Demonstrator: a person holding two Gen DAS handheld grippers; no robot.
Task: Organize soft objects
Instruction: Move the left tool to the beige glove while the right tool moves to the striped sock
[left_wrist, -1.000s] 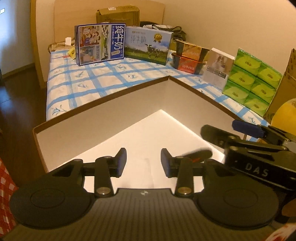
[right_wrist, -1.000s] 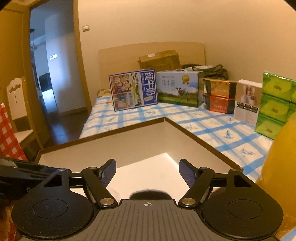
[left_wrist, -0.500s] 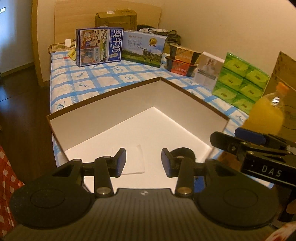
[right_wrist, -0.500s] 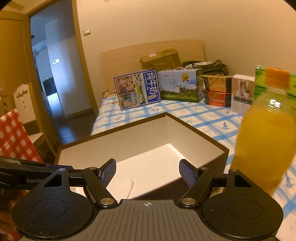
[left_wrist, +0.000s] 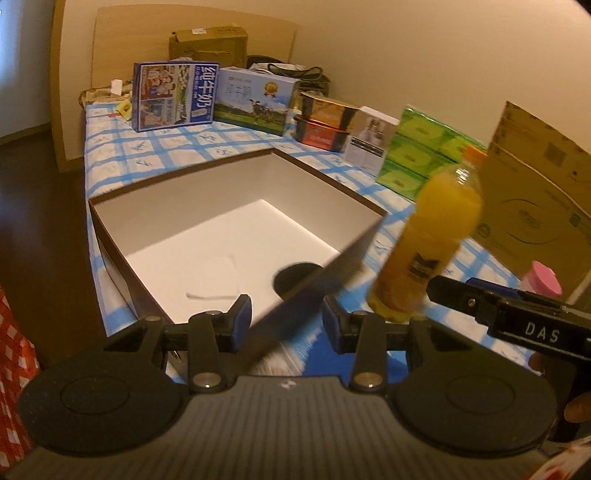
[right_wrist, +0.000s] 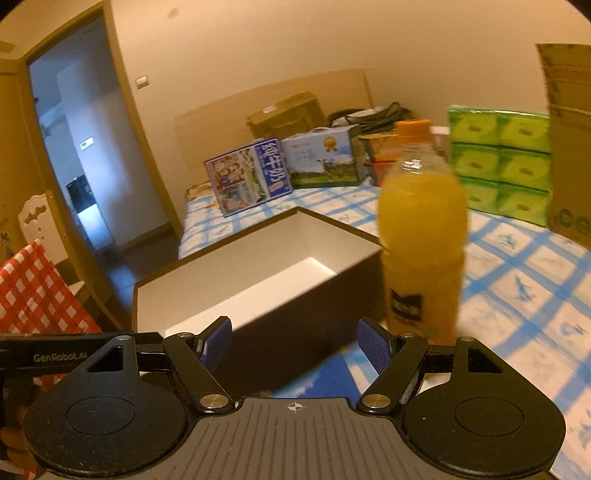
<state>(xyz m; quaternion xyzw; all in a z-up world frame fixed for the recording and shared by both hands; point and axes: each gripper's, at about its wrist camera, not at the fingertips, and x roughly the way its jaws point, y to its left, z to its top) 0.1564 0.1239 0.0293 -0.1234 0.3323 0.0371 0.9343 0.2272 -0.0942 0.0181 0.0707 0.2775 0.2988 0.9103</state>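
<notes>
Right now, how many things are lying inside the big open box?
2. A white cloth lies flat on the floor of the box, and a round black thing sits beside it by the near wall. More may hide behind that wall.

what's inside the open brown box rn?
Inside the box: a flat white cloth and a round black item on the white floor. The near wall covers part of the black item.

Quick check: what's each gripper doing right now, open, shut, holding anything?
Left gripper: jaws open, nothing held.
Right gripper: jaws open wide, nothing held.
</notes>
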